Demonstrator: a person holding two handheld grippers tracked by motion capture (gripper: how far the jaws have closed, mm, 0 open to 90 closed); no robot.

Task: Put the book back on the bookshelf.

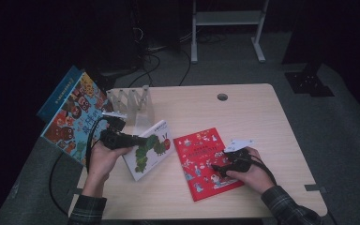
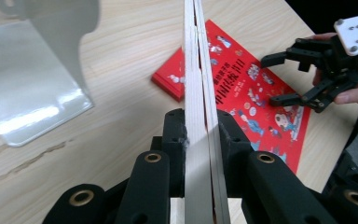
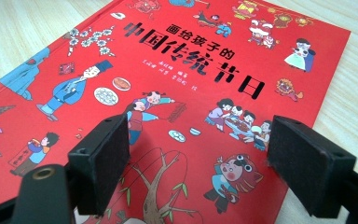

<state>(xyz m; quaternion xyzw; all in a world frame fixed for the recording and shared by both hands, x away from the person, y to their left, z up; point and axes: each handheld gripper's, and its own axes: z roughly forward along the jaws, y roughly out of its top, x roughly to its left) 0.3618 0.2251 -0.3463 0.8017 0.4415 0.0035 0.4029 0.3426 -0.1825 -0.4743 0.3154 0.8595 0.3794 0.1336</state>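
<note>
Left claw [image 2: 200,140] clamps the caterpillar picture book [image 1: 151,147] by its edge, tilted off the surface [image 1: 262,122] near the clear book rack [image 1: 131,104]. Right claw [image 3: 196,163] hovers open over the flat red picture book [image 3: 177,79]. Judging it: slot the caterpillar book next, keeping it upright.

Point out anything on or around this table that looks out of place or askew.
The colourful book at the table's left edge juts out past it, tilted, as does a blue book behind. The caterpillar book is held up by the left gripper, and the red book lies askew.

Dark lab: cables [image 1: 154,61], curtains [image 1: 23,42]
</note>
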